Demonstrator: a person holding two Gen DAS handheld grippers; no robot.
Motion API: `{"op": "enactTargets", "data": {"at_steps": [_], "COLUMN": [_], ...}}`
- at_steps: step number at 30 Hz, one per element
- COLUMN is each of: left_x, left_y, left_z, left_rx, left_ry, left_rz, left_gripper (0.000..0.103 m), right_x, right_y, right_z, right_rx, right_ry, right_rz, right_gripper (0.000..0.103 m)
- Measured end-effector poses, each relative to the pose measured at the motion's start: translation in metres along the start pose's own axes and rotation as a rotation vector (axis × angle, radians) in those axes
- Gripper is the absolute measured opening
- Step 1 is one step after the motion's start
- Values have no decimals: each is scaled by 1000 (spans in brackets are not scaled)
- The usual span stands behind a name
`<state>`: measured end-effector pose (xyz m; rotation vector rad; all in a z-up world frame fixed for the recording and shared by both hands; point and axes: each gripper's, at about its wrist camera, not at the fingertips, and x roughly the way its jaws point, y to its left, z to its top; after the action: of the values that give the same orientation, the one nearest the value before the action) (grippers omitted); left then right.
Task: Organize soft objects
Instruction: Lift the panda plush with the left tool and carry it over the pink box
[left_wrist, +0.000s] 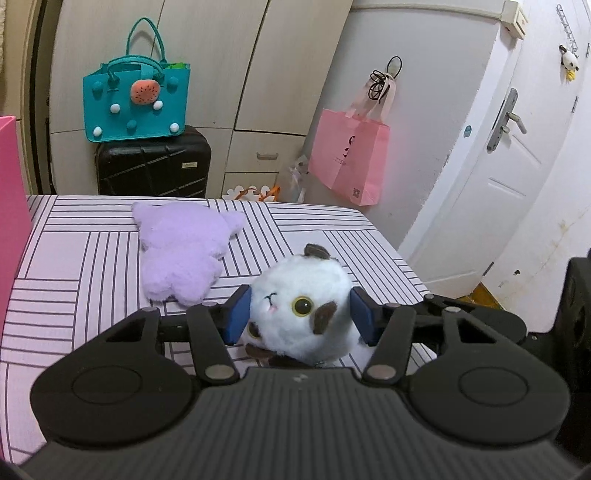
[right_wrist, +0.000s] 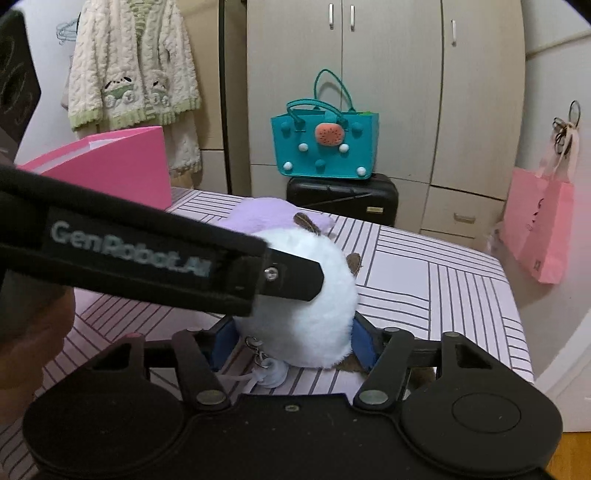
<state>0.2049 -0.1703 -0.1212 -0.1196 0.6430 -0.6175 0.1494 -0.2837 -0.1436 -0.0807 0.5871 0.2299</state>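
Note:
A white plush cat (left_wrist: 303, 288) with brown patches and yellow eyes lies on the striped pink cover (left_wrist: 74, 258). My left gripper (left_wrist: 301, 317) has its blue pads pressed into the fur on both sides. In the right wrist view the same cat (right_wrist: 314, 325) fills the gap of my right gripper (right_wrist: 293, 343), its blue pads against the lower sides. The left gripper's black finger (right_wrist: 295, 280) crosses in front and presses on the cat's upper left. A clip and a clear suction cup (right_wrist: 269, 373) hang from the toy. A purple plush (left_wrist: 181, 251) lies flat behind it.
A pink box (right_wrist: 122, 166) stands at the cover's far left. A teal felt bag (left_wrist: 133, 103) sits on a black suitcase (left_wrist: 151, 166) against the wardrobe. A pink paper bag (left_wrist: 351, 155) hangs by the white door (left_wrist: 509, 147). The cover's right edge (right_wrist: 517, 314) drops off close by.

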Motion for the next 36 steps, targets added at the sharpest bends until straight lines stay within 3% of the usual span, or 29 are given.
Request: {"op": "enactTargets", "data": {"at_steps": [3,7,13,28,36], "left_x": [-3,-11,-35,-120,-172], "left_y": [1,5,0,-8,13], "left_z": [0,2,-2,1,17], "left_rx": [-13,-36,3,41,43], "left_ry": [6,25,40,-8,-7], "left_rz": [-3,-14,-14,23,47], "left_gripper": [57,57,57,56,56], "right_x": [-1,-8,-26,-79,-102], "right_y": [9,12,28,67,97], "right_z": [-1,-1,-2,16,37], "right_rx": [-34,-17,-25,-94,-132], "right_ry": [-3,-5,-8,-73,-100], "right_rz": [-37,-24,-26,64,159], "right_gripper": [68,68,68,68,68]}}
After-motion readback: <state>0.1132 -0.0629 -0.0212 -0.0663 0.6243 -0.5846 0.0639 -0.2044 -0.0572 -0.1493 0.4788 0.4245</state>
